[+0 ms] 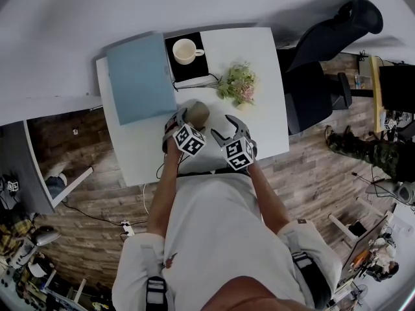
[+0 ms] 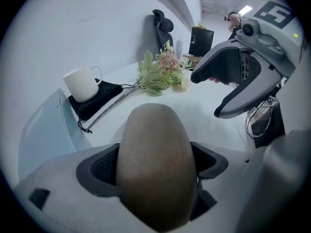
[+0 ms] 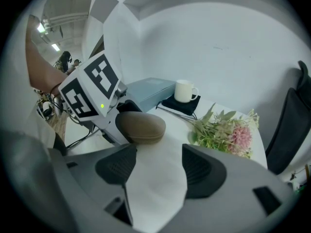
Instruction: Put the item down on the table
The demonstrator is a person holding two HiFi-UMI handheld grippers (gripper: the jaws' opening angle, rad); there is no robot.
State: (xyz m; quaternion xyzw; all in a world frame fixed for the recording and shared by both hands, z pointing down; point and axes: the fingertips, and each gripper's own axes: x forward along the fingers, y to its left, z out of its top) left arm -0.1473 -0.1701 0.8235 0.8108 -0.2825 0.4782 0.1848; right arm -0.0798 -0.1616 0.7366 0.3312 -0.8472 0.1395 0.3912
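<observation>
Left claw: the left claw point(image 2: 155, 163) is clenched on a brown, egg-shaped hard case point(image 2: 155, 144), one dark pad pressing each of its long sides.
Task's thing: the case point(image 1: 198, 114) sits in that grip over the middle of the white rectangular table point(image 1: 266, 76), its rounded end pointing away from the person. Whether it touches the top cannot be told.
Right claw: the right claw point(image 3: 158, 166) is released, its pads apart with only bare table showing between them. It is just beside the left claw point(image 1: 194, 113), on the right.
Flowers: a bunch of pink and green flowers point(image 1: 238, 84) lies beyond the case.
Mug: a white ceramic mug point(image 1: 185, 50) stands on a black cloth point(image 1: 194, 67) at the far edge.
Folder: a flat light-blue folder point(image 1: 141, 78) lies left of the mug.
</observation>
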